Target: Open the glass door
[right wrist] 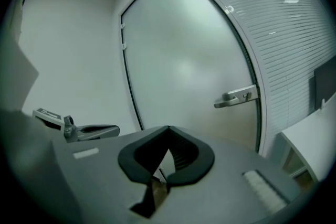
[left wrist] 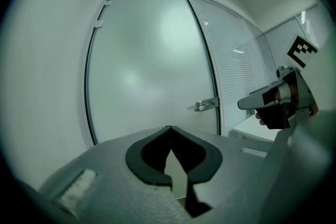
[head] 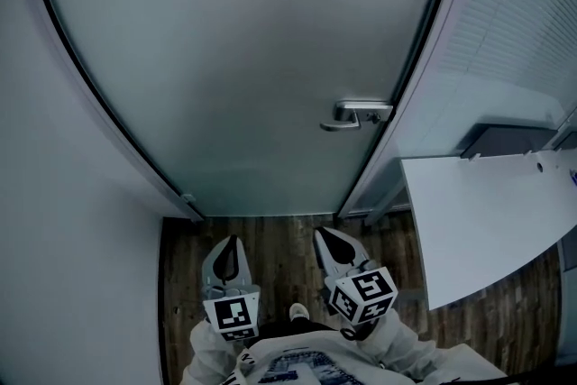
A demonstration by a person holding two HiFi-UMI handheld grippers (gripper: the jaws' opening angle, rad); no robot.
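Glass door (head: 243,59): frosted pane, judged heavy, rigid and slick. Hold point: lever handle (head: 356,114) at the door's right edge. Left tongs (head: 232,241) and right tongs (head: 325,234): both closed, empty, short of the door.

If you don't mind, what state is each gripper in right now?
Left gripper: jaws closed, holding nothing.
Right gripper: jaws closed, holding nothing, not yet at the door handle.
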